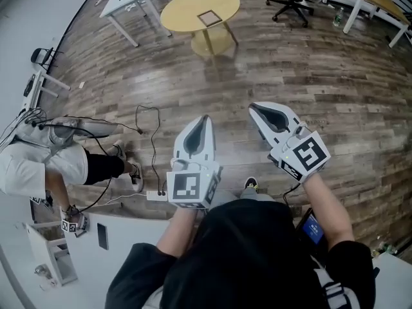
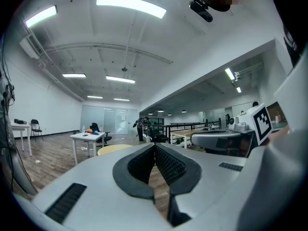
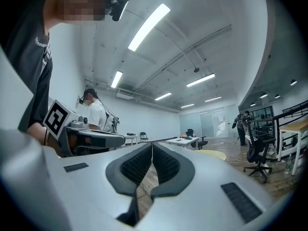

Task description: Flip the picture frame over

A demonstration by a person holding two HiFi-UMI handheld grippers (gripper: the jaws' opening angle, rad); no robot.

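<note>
One picture frame, small and near-square with a dark border, lay flat close to the middle of the round yellow table. It was seen from above in the head view, far ahead of both tools. No long axis could be told from this range, nor which face was up. Wooden floor separated the table from the person, so the frame was well apart from either gripper and nothing touched it.

The left gripper pointed almost straight along the line toward the frame. The right gripper sat beside it, offset to the right and angled slightly inward. Judged from this, neither was clearly nearer, though the left was better aligned.

Both were held level. In the left gripper view the ribbed pads met at the tips with nothing between them, and the table top showed just beyond. In the right gripper view the pads were likewise closed together and empty. An approach across the floor appeared to be needed first.
</note>
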